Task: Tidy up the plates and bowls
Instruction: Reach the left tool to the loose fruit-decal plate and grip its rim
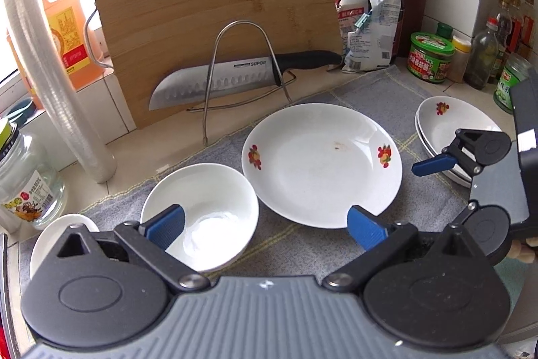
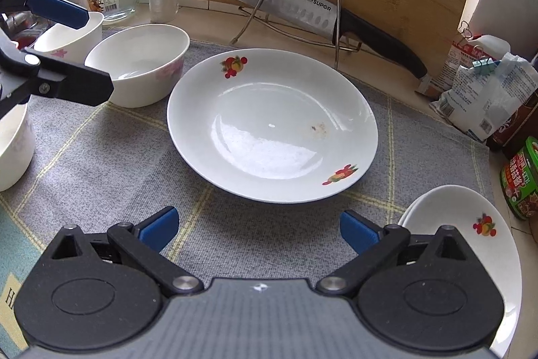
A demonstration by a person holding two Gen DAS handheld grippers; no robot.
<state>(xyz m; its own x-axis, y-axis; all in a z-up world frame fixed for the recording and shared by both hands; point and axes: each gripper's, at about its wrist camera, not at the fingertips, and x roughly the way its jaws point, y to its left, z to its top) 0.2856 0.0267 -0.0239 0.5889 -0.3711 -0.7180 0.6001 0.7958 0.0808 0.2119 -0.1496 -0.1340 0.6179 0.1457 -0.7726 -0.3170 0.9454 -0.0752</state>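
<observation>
A large white plate with fruit prints (image 1: 319, 164) (image 2: 272, 123) lies in the middle of a grey mat (image 1: 396, 96) (image 2: 101, 157). A white bowl (image 1: 205, 211) (image 2: 141, 63) stands to its left. More white bowls (image 2: 70, 36) stand further left, one at the left edge (image 2: 13, 147). Two stacked small plates (image 1: 450, 127) (image 2: 470, 224) lie at the right. My left gripper (image 1: 265, 227) is open and empty over the bowl's near rim. My right gripper (image 2: 257, 227) is open and empty in front of the large plate; it also shows in the left wrist view (image 1: 433, 164).
A bamboo cutting board (image 1: 215, 15) leans at the back with a cleaver (image 1: 235, 76) (image 2: 285, 5) in a wire rack (image 1: 242, 63). Jars, bottles and bags (image 1: 430, 56) crowd the right side. A glass jar (image 1: 27, 187) and plastic cup stack (image 1: 57, 90) stand left.
</observation>
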